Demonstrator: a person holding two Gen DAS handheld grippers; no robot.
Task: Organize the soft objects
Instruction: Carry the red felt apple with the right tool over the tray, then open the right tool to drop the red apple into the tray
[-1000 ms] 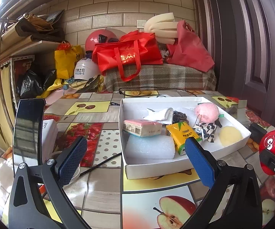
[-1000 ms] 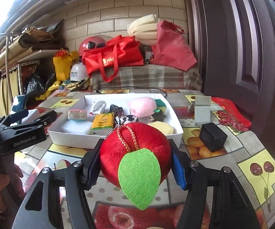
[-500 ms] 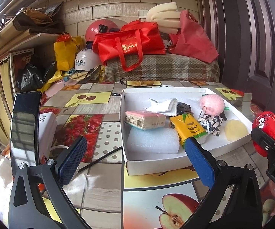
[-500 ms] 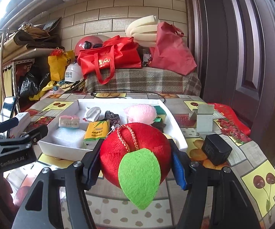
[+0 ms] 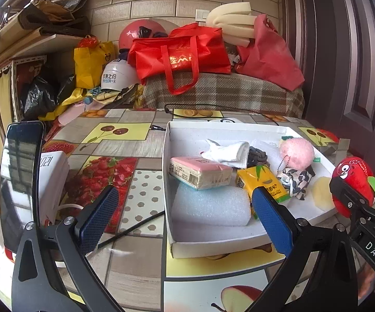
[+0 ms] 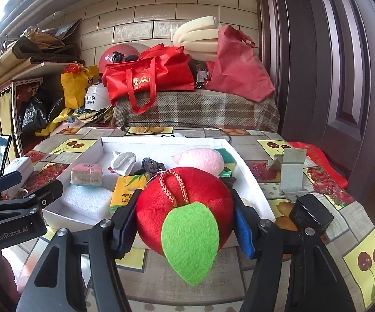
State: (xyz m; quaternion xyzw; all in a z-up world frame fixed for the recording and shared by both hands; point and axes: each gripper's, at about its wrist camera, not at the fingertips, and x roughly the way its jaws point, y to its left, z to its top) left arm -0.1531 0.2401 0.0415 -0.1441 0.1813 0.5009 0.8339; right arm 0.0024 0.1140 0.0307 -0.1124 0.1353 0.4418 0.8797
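You've carried the round red plush apple point(image 6: 184, 208) closer to the white cardboard tray point(image 6: 249, 182) at centre frame, right gripper point(image 6: 184, 225) clamping it; left gripper point(image 5: 184, 213) empty, spread wide.

Right wrist view: plush apple point(image 6: 184, 218) hides the white tray point(image 6: 249, 182) near rim and the yellow sponge. Left wrist view: right claw point(image 5: 354, 197) cut off at right edge.

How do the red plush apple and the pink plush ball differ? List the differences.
The red plush apple is clamped between the right gripper fingers, outside the white box; the pink plush ball lies loose inside it. The apple carries a green felt leaf and a gold cord; the ball hangs on a silver bead chain. Both are round, fuzzy toys.
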